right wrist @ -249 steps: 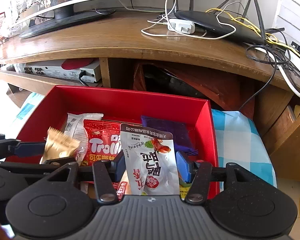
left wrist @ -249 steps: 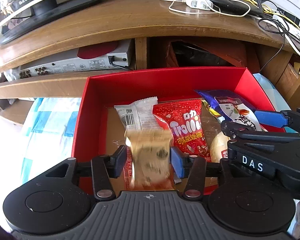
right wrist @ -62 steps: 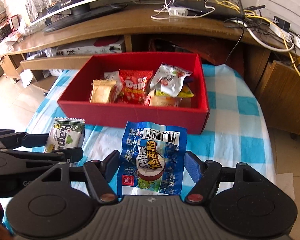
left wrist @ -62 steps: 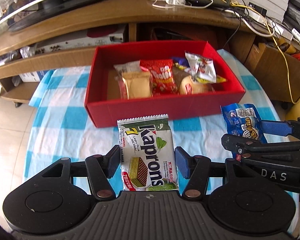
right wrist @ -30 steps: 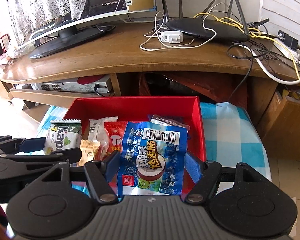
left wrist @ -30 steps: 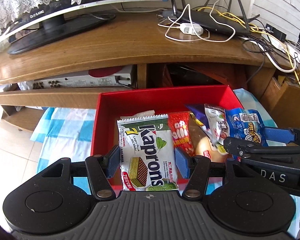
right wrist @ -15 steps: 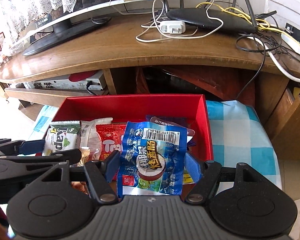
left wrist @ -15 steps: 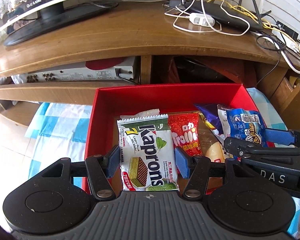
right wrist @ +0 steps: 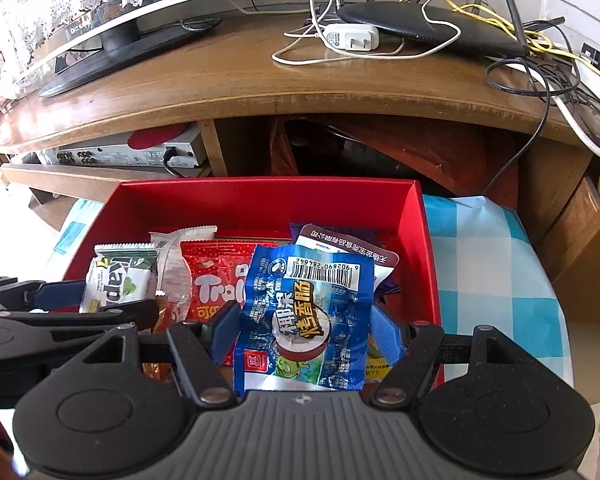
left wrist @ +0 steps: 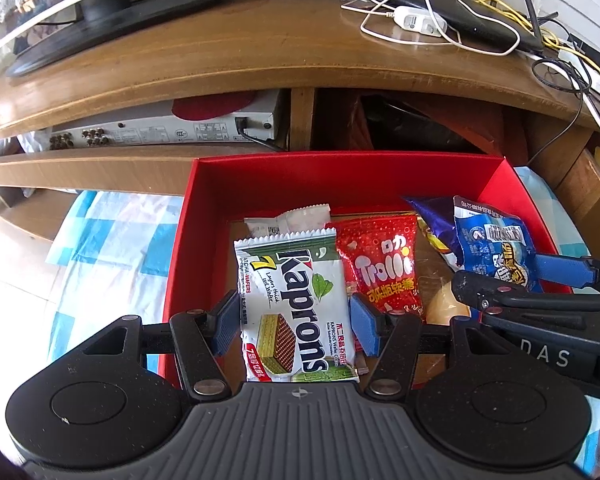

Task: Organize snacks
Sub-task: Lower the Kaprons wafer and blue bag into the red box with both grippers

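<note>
In the left wrist view the checked blue and white cloth (left wrist: 112, 240) lies at nine o'clock, and the red box (left wrist: 340, 176) sits on it, filling the middle. The left gripper (left wrist: 294, 322) is partly closed, its blue pads pressed on both sides of the green and white wafer pack (left wrist: 296, 304), held upright over the near left part of the box. Behind the pack, at twelve o'clock from it, a white wrapper (left wrist: 296, 218) pokes up. Just at three o'clock from the pack stands the red gummy bag (left wrist: 384, 264), and further right a purple packet (left wrist: 436, 216) lies inside the box.

In the right wrist view the left gripper enters at nine o'clock with the wafer pack in its pads. The right gripper (right wrist: 304, 338) stands about half open, its pads clamped on the crinkled blue sausage packet (right wrist: 308, 316), which hangs over the near right part of the box. At one o'clock from it a brown and white pouch (right wrist: 340, 244) rests against the other snacks. Beyond the box, at twelve o'clock, stands a wooden desk (right wrist: 260, 80) with a white charger (right wrist: 352, 38) and tangled cables.
</note>
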Available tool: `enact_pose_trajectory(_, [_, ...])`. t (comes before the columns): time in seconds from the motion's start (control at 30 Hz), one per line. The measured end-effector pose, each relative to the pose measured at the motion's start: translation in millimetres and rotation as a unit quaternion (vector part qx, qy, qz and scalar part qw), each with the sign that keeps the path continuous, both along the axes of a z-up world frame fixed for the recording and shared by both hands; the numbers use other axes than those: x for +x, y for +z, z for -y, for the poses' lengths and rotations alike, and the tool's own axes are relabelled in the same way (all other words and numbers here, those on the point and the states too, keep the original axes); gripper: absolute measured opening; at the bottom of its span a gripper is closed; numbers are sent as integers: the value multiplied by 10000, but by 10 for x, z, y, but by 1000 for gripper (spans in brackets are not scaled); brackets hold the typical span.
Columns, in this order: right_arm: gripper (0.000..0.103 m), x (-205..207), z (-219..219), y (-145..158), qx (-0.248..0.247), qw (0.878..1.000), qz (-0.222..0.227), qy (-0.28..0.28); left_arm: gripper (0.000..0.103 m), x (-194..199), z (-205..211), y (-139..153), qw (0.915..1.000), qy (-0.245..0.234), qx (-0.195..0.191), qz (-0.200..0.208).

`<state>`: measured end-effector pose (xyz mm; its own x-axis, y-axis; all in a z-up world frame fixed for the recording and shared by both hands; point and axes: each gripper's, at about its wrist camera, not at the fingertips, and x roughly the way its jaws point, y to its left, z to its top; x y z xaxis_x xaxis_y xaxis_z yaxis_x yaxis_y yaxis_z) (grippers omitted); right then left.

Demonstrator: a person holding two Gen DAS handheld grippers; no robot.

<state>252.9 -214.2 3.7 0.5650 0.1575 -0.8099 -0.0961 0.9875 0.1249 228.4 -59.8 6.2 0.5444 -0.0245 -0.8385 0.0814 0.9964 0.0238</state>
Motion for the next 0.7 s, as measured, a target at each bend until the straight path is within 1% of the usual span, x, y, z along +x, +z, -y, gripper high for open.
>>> enact_pose_trajectory(0.37, [75,7,9,-12,1,10000,-8,-46,66,8,1,-11,10000,-6,-21,-46])
enact_pose_trajectory(0.6, [76,2,35,39,114,9999,49,-112,68,1,-24,36,9999,37,-121,3])
enact_pose_trajectory(0.7, [76,7,70,60,253,9995,47,-166,70,-14,-32,73,9998,58,-167,42])
